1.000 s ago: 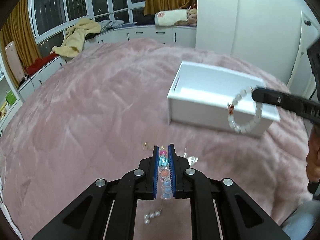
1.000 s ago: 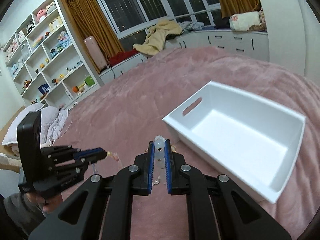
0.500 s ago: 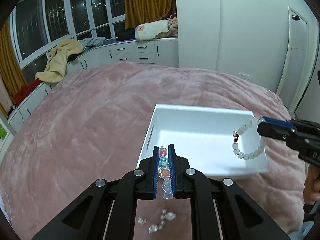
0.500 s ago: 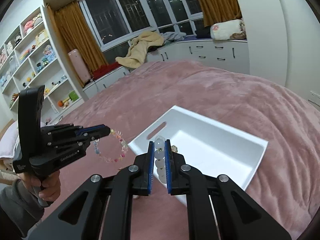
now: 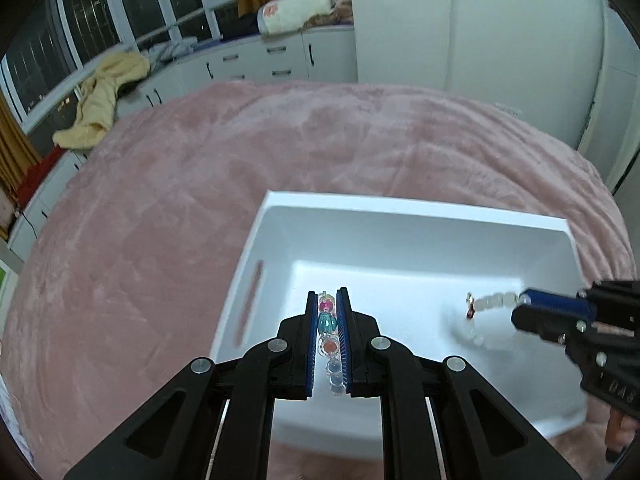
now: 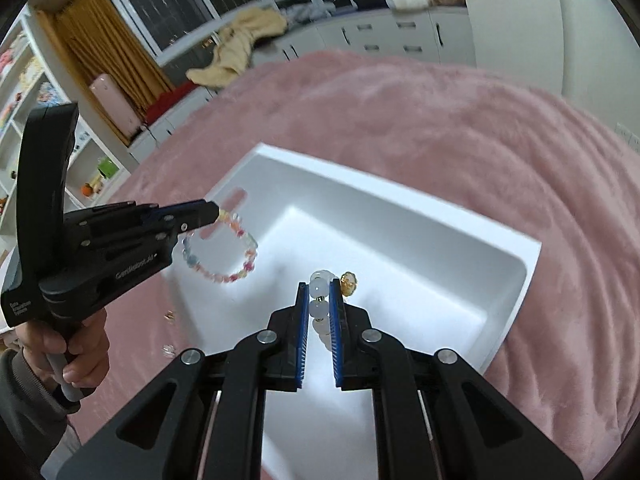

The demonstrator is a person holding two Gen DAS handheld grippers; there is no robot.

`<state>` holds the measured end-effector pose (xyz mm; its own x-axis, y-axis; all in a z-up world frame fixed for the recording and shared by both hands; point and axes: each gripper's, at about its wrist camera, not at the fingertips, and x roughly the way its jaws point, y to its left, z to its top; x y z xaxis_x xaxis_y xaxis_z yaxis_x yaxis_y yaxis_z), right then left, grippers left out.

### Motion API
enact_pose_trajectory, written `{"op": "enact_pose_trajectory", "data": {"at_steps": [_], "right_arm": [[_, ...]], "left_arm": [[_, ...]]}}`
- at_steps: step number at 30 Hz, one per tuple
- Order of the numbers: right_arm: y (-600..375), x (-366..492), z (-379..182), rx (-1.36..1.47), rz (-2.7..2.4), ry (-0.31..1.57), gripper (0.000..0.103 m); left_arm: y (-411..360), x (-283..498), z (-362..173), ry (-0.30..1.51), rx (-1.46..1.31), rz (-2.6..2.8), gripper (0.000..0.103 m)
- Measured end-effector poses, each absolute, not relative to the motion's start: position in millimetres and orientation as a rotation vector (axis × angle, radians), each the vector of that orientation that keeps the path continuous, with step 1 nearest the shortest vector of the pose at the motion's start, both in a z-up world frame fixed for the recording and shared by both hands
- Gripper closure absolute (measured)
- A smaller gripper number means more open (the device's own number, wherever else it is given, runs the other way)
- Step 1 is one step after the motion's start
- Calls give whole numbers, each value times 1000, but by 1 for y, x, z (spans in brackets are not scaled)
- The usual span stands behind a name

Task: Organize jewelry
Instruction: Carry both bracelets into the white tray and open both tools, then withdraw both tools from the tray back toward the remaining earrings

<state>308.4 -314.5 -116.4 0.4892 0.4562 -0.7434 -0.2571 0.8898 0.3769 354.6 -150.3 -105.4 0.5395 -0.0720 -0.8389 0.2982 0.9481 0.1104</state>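
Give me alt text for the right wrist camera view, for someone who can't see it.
The right hand-held gripper pinches a white bead bracelet above an open white bin on a pink blanket. At left, the left hand-held gripper dangles a multicolored bead bracelet over the bin's edge.

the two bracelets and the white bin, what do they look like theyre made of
Colourful bracelet: translucent glass or acrylic beads, glossy; light passes through them.
White bracelet: milky, semi-translucent round beads, perhaps jade-like stone or glass, plus a shiny gold-coloured charm.
White bin: likely moulded plastic, smooth with a soft sheen, rounded corners and a cut-out handle slot.
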Motion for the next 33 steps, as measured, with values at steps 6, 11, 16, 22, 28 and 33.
{"op": "enact_pose_trajectory", "data": {"at_steps": [6,11,16,22,28,33], "right_arm": [[-321,314,-129,227,443,1023,92],[-329,311,-117,239,424,984,53],[-340,301,-101,258,385,938,35],[-341,288,-82,257,366,920,23],[-334,276,-64,228,353,897,11],[-319,256,-48,151,353,867,5]], "left_arm": [[-162,370,-139,1046,256,-205,86],[-158,362,-126,1009,218,-214,40],[-146,349,-100,969,188,-226,26],[-131,329,-78,935,177,-234,17],[-118,309,-61,921,173,-239,13],[-107,287,-44,894,168,-255,10]]}}
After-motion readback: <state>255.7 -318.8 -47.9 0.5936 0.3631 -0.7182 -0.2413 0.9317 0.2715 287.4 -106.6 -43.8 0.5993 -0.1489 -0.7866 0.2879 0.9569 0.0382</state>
